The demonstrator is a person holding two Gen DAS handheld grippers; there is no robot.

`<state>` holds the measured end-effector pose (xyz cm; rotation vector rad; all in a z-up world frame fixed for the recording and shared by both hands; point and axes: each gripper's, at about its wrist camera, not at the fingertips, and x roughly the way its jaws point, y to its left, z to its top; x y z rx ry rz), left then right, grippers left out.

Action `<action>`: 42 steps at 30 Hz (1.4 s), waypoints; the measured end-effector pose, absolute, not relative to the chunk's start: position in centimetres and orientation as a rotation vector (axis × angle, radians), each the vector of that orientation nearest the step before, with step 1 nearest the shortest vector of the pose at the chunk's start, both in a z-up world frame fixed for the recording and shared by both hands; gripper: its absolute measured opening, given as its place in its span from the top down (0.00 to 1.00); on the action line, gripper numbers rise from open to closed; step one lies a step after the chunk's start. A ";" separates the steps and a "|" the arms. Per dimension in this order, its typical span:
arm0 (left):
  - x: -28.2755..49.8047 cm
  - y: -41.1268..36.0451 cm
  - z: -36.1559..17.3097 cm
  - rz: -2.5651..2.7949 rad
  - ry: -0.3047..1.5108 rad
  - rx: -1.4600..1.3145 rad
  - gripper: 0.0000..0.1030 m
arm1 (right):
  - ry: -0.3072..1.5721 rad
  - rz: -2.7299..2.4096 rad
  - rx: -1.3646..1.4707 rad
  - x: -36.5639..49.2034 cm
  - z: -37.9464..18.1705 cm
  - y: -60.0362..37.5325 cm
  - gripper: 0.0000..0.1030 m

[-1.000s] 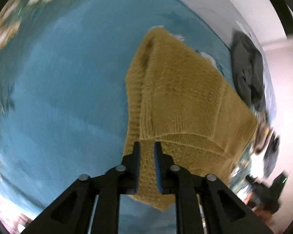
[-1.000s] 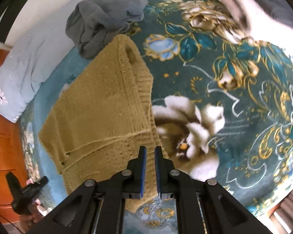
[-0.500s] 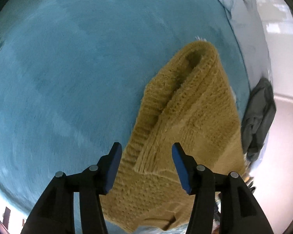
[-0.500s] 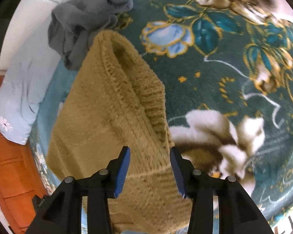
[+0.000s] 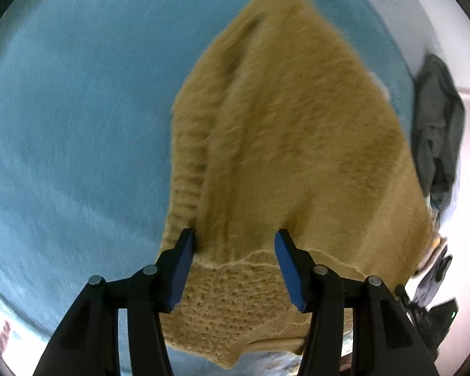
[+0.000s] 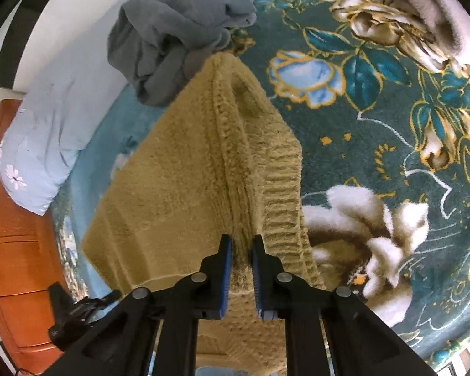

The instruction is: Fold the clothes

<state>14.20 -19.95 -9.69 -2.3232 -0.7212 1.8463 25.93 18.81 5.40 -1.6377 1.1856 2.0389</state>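
While the mustard knit sweater (image 5: 285, 144) lies folded over on the bed, with its ribbed hem side running along the blue plush blanket (image 5: 72, 125) and its other side on the floral blanket (image 6: 376, 119), you appear to be between folds: one fold looks done and the near edge is being taken for the next. Your left gripper (image 5: 233, 244) stands with its jaws wide apart, straddling the near edge of the knit without pinching it. Your right gripper (image 6: 242, 250) has its jaws drawn nearly together with a ridge of knit between the blue pads, though whether they truly bite it you cannot tell from here. Next you would likely need both grips firm on the near edge, level with each other, so the doubled layers travel together instead of sliding. Expect the thick, fuzzy wool to be soft, stretchy and bulky; the ribbed band (image 6: 282, 194) is stiffer than the open-stitch panel (image 5: 232, 307) nearest you. Beyond the sweater's far end sits a crumpled grey garment (image 6: 185, 31), touching or just beside it, then a pale blue pillow (image 6: 44, 144) by the orange wooden headboard (image 6: 12, 266)
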 end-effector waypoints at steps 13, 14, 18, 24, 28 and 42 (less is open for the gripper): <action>14.9 -20.5 -4.0 1.945 -0.869 -2.087 0.90 | 1.263 2.064 -1.601 26.3 6.8 20.1 0.87; 15.3 -21.0 -2.9 1.946 -0.889 -2.051 0.90 | 1.283 2.082 -1.570 26.8 7.6 20.5 0.88; 18.3 -23.5 -0.9 1.934 -0.877 -2.052 0.90 | 1.308 2.120 -1.506 30.0 10.0 21.2 0.88; 21.7 -26.0 -5.8 1.850 -0.873 -2.308 0.90 | 1.280 1.915 -1.680 34.8 5.5 19.8 0.88; 22.7 -25.7 -7.6 1.832 -0.926 -2.378 0.90 | 1.302 1.780 -1.744 37.0 2.3 19.3 0.88; 8.0 -23.7 -4.3 1.972 -0.907 -2.134 0.51 | 1.261 1.955 -1.666 28.3 5.7 25.1 0.59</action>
